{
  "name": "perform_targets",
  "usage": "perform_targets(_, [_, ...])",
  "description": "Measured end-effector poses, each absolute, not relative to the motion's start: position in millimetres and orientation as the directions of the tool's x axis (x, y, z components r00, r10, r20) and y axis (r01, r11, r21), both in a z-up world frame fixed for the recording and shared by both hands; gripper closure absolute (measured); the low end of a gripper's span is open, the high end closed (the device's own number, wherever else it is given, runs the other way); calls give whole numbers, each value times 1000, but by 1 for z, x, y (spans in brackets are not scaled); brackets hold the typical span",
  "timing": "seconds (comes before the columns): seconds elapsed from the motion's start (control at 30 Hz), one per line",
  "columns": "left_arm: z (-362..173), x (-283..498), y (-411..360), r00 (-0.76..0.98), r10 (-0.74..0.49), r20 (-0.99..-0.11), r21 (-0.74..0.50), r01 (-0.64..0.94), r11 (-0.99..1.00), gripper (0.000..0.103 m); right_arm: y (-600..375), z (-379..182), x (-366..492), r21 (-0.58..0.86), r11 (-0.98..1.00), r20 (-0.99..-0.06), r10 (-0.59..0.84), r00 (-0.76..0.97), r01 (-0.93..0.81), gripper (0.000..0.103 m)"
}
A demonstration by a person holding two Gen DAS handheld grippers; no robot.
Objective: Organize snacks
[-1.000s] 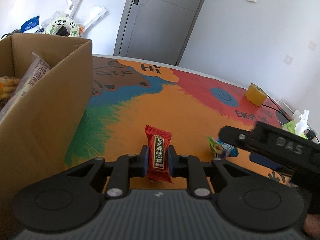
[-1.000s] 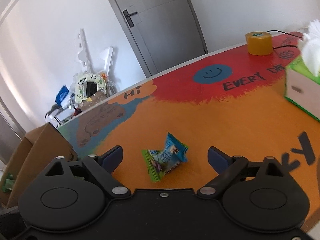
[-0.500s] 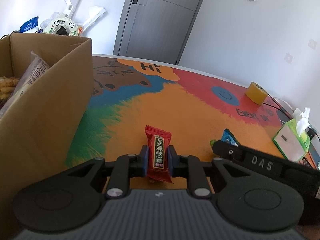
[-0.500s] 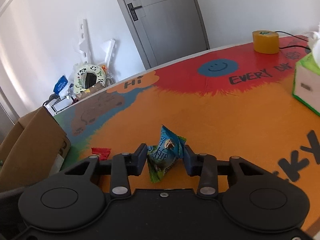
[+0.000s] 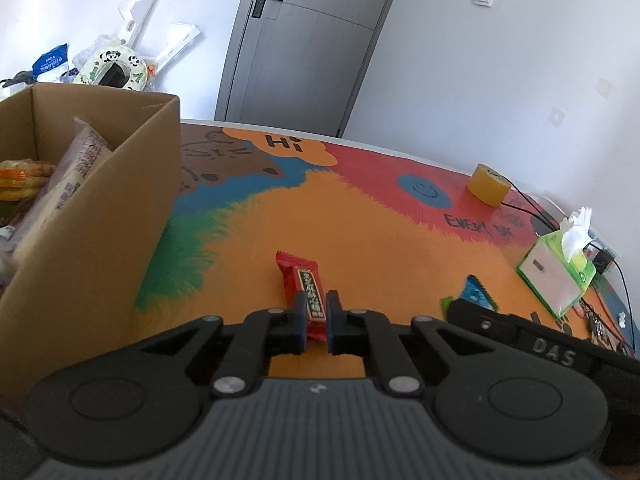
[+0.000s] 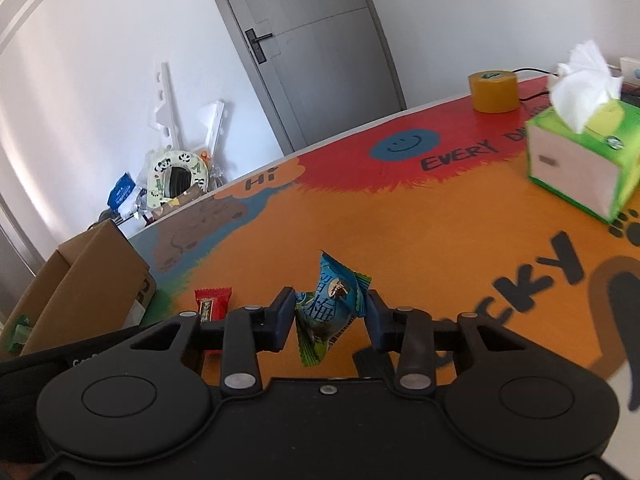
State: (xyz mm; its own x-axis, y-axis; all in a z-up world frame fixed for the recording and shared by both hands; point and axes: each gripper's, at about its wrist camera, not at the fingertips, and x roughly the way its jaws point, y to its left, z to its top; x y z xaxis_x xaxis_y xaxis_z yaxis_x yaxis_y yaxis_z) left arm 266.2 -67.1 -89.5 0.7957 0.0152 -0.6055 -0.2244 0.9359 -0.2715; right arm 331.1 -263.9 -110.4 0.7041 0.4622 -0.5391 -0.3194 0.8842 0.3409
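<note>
My left gripper [image 5: 316, 312] is shut on a red candy bar [image 5: 302, 286], held just above the orange tabletop. My right gripper [image 6: 330, 312] is shut on a blue and green plum candy [image 6: 330, 306], lifted off the table. The red candy bar also shows in the right wrist view [image 6: 212, 302], at the left. The blue candy shows in the left wrist view [image 5: 476, 294], behind the right gripper's black body. An open cardboard box [image 5: 96, 216] with several snack packets inside stands close to the left.
A green tissue box [image 6: 584, 168] stands at the right. A yellow tape roll [image 6: 494, 92] sits at the far edge with a black cable. Clutter lies on the floor beyond the table, by a grey door.
The right gripper closed on the blue candy and lifted it off the table. The left gripper kept hold of the red candy bar and tilted slightly.
</note>
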Motion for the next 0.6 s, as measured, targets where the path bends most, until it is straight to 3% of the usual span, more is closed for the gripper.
perform_targets(0.13, [-91,265,-68,789,26,-614,-257,-231,938,95,-272,-112,324,351,884,-535,460,708,-309,65])
perform_targets(0.23, [-91,271,-70,781,54,-622,-224,-243,944,89,-277,-114,324,357,885,-536,455,711,-297,65])
perform_targets(0.37, [-94,280,-72,774,72,-629,-208,-257,944,63,-282,-116,327,362,888,-537,446,716,-282,65])
perform_targets(0.6, [-104,297,-83,764,127,-633,-129,-266,955,61,-287,-125,330,373,892,-549,434,714,-254,65])
